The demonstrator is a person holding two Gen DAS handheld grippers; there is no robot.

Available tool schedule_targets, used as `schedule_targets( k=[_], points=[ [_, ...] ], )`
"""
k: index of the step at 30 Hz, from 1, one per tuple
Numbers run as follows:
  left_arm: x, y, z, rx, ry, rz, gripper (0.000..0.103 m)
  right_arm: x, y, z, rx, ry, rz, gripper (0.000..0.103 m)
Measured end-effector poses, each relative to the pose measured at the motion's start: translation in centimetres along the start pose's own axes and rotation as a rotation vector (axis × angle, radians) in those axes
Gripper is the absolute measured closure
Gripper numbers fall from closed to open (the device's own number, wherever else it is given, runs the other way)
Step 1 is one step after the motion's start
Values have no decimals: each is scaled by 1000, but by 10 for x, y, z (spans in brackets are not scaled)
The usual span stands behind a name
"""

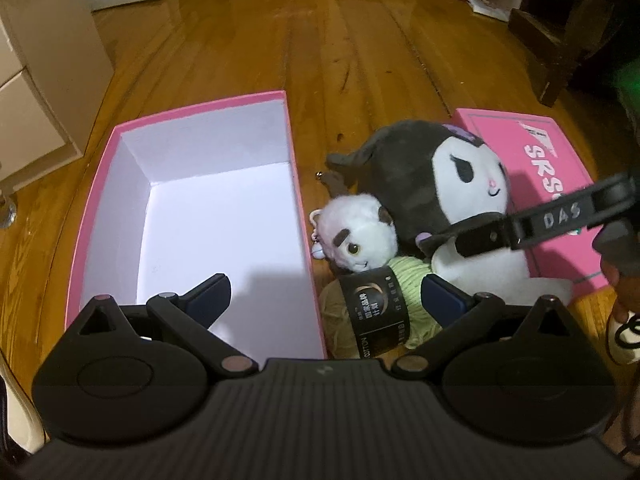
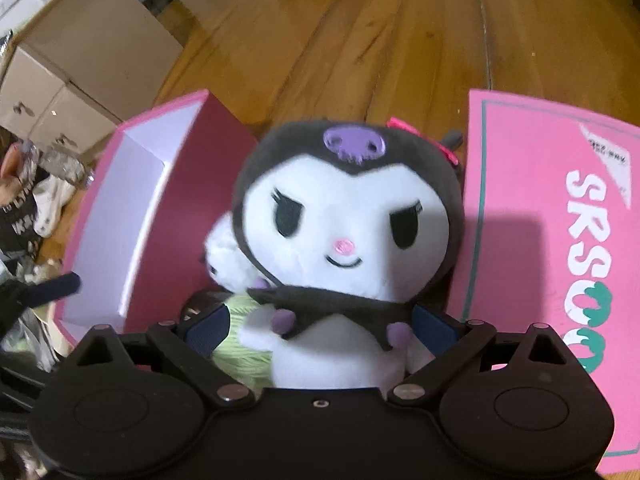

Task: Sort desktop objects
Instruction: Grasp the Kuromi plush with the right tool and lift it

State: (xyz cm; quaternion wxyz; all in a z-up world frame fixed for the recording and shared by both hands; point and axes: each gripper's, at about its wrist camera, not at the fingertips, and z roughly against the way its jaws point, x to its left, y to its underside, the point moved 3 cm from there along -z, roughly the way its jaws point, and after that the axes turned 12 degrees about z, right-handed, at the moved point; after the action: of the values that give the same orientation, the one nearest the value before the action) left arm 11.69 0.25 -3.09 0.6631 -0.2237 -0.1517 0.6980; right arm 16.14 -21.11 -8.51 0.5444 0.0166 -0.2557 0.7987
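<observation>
An open pink box (image 1: 192, 120) with a white inside lies on the wood floor; it shows at left in the right wrist view (image 2: 132, 216). To its right lie a black-and-white plush (image 1: 452, 176), a small white plush (image 1: 360, 236) and a green yarn ball (image 1: 412, 280) with a black label. My left gripper (image 1: 326, 300) is open, one finger over the box, the other by the yarn. My right gripper (image 2: 320, 326) is open with its fingers on either side of the black-and-white plush's body (image 2: 340, 344). One right finger (image 1: 540, 220) reaches across the plush in the left view.
The pink box lid (image 1: 552, 160) lies right of the plushes, also seen in the right wrist view (image 2: 540, 220). Cardboard boxes (image 2: 80, 60) and white cabinets (image 1: 36, 80) stand at the left. Dark furniture (image 1: 568, 20) stands at the far right.
</observation>
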Motion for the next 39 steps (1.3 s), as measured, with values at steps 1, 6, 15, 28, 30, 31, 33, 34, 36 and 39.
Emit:
schedule_targets(
  k=[1, 6, 15, 28, 30, 31, 33, 34, 36, 39],
  points=[
    [1, 1, -1, 3, -4, 0, 0, -2, 2, -3, 7, 10, -6, 3],
    [6, 4, -6, 21, -20, 17, 0, -12, -3, -21, 6, -4, -43, 3],
    [9, 4, -9, 36, -27, 33, 0, -19, -8, -19, -27, -8, -110, 3],
    [-3, -5, -6, 7, -49, 25, 0, -18, -9, -37, -23, -18, -91, 1],
    [-1, -6, -9, 8, -59, 35, 0, -20, -9, -38, -24, -13, -89, 1],
    [0, -5, -10, 12, -64, 40, 0, -20, -10, -39, -23, -10, -93, 1],
    [2, -5, -14, 20, -75, 49, 0, -18, -11, -39, -31, 0, -85, 1],
    [2, -3, -15, 23, -78, 50, 0, -17, -11, -39, -39, 7, -75, 2],
    [2, -2, -16, 34, -75, 55, 0, -15, -9, -38, -59, 18, -55, 5],
    [-1, -4, -17, 41, -78, 53, 0, -16, -7, -32, -72, 7, -83, 13]
  ],
)
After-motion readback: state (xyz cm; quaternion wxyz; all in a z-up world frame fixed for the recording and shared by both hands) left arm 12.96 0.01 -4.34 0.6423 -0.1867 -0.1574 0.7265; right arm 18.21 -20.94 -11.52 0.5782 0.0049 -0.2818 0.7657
